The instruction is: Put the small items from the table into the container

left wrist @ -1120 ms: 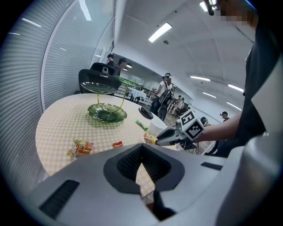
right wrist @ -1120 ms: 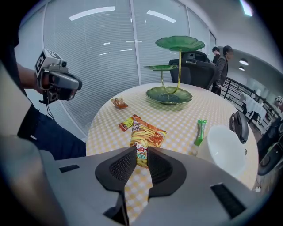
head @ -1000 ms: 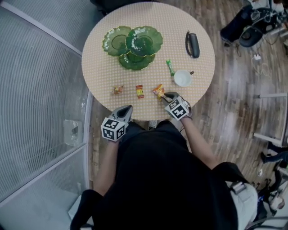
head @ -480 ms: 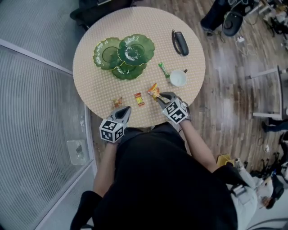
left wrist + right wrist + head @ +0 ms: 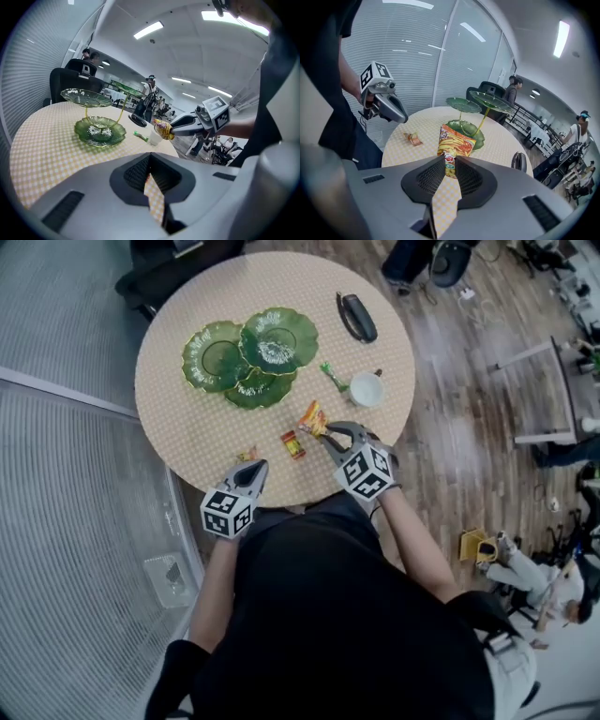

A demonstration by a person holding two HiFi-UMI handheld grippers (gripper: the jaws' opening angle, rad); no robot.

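Wood-plank floor [image 5: 469,427], ribbed glass wall [image 5: 75,521], ceiling strip lights [image 5: 147,29]

Black case [image 5: 357,317] lying flat; wood-plank floor [image 5: 469,427]; black chair [image 5: 68,83].

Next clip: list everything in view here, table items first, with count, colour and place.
table: 1, yellow-checked, round, centre
tiered dish stand: 1, green glass, far left of table
black object: 1, black, far right edge
cup: 1, white, right side
stick packet: 1, green, beside the cup
small packet: 1, red-yellow, near edge
wrapped sweet: 1, orange-brown, by left gripper
snack packet: 1, orange-yellow, in right gripper
left gripper: 1, grey, shut, empty
right gripper: 1, grey, gripping snack packet
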